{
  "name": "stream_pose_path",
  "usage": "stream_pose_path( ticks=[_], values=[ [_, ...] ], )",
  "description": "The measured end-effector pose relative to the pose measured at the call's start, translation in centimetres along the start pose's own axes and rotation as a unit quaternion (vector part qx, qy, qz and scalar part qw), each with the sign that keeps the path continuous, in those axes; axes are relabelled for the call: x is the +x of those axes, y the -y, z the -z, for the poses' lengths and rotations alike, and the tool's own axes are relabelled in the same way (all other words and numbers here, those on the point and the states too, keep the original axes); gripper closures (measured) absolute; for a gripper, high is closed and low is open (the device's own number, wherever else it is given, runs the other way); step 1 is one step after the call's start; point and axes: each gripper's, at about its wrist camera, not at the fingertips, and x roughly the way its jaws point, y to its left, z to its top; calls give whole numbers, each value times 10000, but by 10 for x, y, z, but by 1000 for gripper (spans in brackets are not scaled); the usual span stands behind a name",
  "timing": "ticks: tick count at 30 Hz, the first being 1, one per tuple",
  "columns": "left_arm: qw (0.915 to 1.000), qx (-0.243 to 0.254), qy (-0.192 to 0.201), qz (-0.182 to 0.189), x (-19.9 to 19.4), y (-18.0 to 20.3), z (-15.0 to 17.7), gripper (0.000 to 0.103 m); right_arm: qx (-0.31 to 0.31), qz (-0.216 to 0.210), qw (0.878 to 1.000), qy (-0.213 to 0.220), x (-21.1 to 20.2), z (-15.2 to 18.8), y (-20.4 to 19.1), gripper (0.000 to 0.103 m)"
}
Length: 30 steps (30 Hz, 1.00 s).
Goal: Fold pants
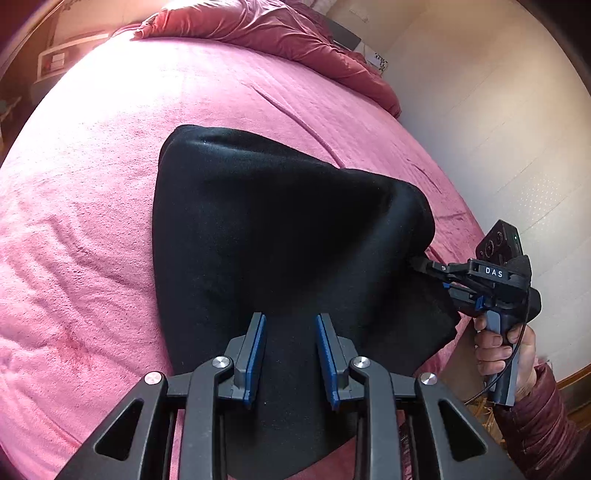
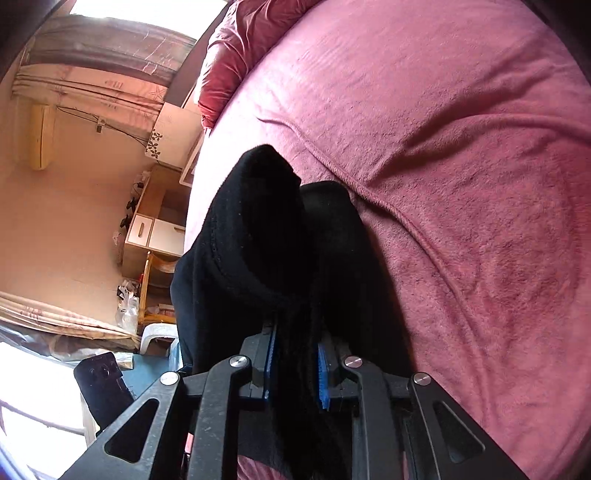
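Matt black fleecy cloth pants (image 1: 266, 229), fuzzy pink plush blanket (image 1: 92, 221), sheeny crimson quilt (image 1: 266, 29)

Pink bed (image 1: 92, 221), red duvet (image 1: 258, 26), wooden cabinet (image 2: 155, 225), bright window (image 2: 147, 7).

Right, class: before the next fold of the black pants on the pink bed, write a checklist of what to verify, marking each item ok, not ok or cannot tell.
1. Right gripper clamped on the black pants: ok, cloth bunched between its fingers.
2. Left gripper holding cloth: not ok, jaws open above the pants.
3. Pants lying flat: not ok, the right side is lifted and bunched.
4. Pink blanket clear where the fold may land: ok.
5. Layer edges aligned: cannot tell, the black cloth hides them.
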Motion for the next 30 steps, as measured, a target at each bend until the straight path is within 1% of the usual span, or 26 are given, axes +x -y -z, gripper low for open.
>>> stream_pose_path(
  ticks=[1,4,6,8,10,12,13,14,15,17,20,21,22,23,24,27,29,30],
  values=[
    [10000,-35,38,12,-3,-2,0,75,-14,48,9999,88,-10,2,-1,81],
    [9998,-125,158,14,-11,-9,0,75,-58,86,9996,266,-37,15,-12,80],
    [9996,-171,241,14,-17,-13,3,75,-114,22,9996,273,-51,26,-18,80],
    [9993,-188,325,5,-24,-16,7,75,-163,-12,9997,153,-61,40,-23,80],
    [9990,-167,406,-19,-30,-17,9,75,-154,-41,9999,21,-61,54,-32,80],
    [9988,-123,478,-38,-37,-15,6,75,-13,-250,9996,-94,-57,68,-35,80],
    [9986,-99,511,-51,-40,-16,7,75,35,-276,9995,-171,-54,76,-35,79],
    [9985,-77,540,-58,-42,-20,8,75,63,-247,9995,-188,-52,79,-36,74],
    [9984,-57,559,-56,-44,-21,9,75,134,-204,9996,-161,-48,82,-34,72],
    [9984,-46,567,-58,-48,-24,10,75,341,-149,9993,-104,-43,82,-23,71],
    [9983,-62,578,-47,-49,-24,11,75,498,87,9987,18,-35,77,-17,71],
    [9982,-61,587,-37,-49,-23,10,75,503,163,9986,61,-34,76,-16,72],
    [9982,-64,595,-24,-49,-23,11,75,515,252,9982,147,-33,76,-17,79],
    [9982,-69,595,-13,-48,-22,10,75,458,339,9981,215,-33,75,-19,94],
    [9982,-64,591,1,-48,-21,11,75,350,472,9980,253,-35,76,-23,94],
    [9985,17,540,21,-48,-20,13,75,-23,625,9976,293,-45,84,-39,95],
    [9989,43,458,54,-45,-19,15,75,-174,746,9966,309,-53,91,-43,96],
    [9993,58,379,31,-41,-19,17,75,-216,892,9953,308,-55,93,-42,96]
  ],
)
